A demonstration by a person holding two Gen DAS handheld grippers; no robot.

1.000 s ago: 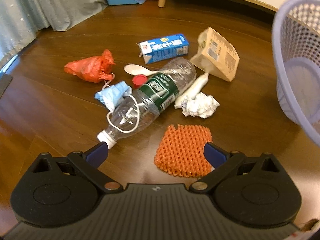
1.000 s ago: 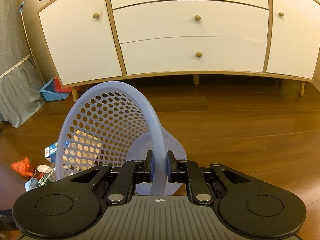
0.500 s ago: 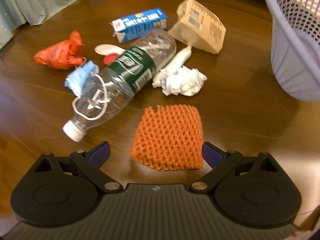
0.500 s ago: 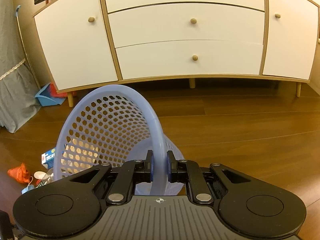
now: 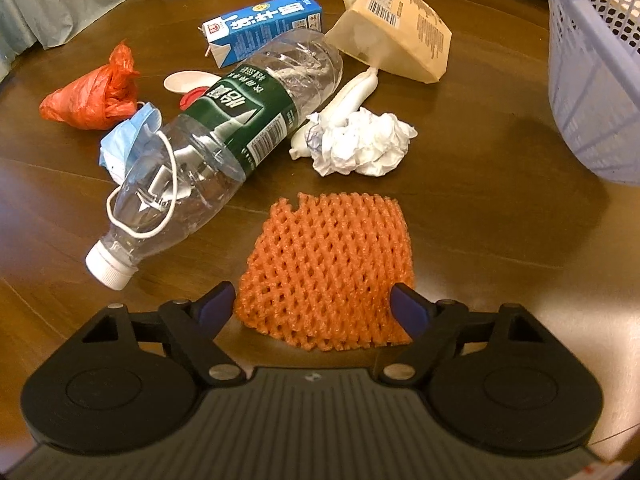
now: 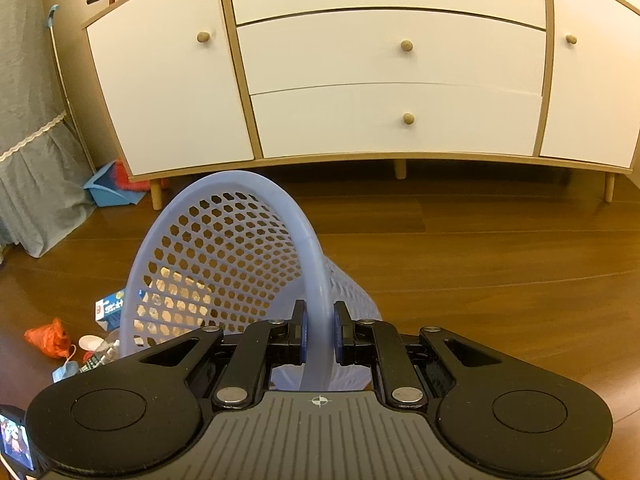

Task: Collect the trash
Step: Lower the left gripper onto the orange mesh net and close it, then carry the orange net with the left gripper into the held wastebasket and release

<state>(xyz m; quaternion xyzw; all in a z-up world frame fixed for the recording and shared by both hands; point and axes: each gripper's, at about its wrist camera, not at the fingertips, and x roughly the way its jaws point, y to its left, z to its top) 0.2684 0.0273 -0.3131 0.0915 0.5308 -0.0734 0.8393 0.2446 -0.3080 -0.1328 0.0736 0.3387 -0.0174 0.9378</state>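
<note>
An orange foam net (image 5: 332,264) lies flat on the wooden floor, its near edge between the open fingers of my left gripper (image 5: 312,306). Beyond it lie a clear plastic bottle (image 5: 224,152) with a green label, a crumpled white paper (image 5: 360,142), a blue face mask (image 5: 128,136), a red plastic bag (image 5: 92,96), a blue carton (image 5: 260,26) and a tan paper bag (image 5: 400,32). My right gripper (image 6: 319,336) is shut on the rim of the lilac mesh basket (image 6: 224,264), which is held tilted; the same basket (image 5: 592,60) shows at the right of the left wrist view.
A white sideboard (image 6: 380,64) on wooden legs stands across the back. A blue dustpan (image 6: 112,190) rests by its left leg, next to grey fabric (image 6: 32,168). A white spoon (image 5: 186,80) and a red cap (image 5: 192,96) lie behind the bottle.
My left gripper has come down and forward, so the orange net now sits between its fingers. The basket in my right gripper has shifted slightly.
</note>
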